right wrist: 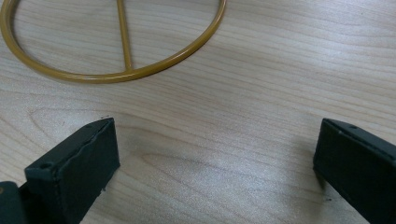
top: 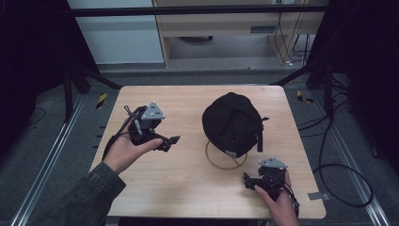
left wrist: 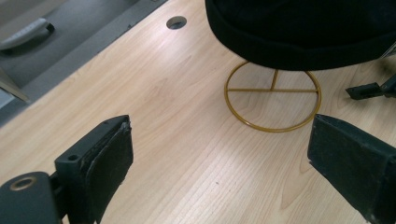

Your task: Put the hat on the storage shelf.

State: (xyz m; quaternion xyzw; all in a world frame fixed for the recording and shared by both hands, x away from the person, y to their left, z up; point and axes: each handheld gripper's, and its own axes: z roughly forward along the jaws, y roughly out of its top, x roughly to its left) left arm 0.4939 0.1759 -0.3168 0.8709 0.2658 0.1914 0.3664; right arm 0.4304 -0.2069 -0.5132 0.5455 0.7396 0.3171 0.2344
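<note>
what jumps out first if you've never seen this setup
A black cap sits on a gold wire stand right of the table's middle. A hand-held claw waits open on either side: the left claw left of the cap, the right claw near the table's front right corner.

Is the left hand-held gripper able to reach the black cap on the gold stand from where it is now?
Probably yes: the left hand-held gripper is open, aimed toward the black cap, with only bare table between them.

We see a pale wood tabletop (top: 188, 183) on grey floor (top: 51, 155), metal rails (top: 44, 162) either side, black curtains (top: 28, 56), a wooden cabinet (top: 226, 23) behind, cables (top: 339, 179) trailing right.
</note>
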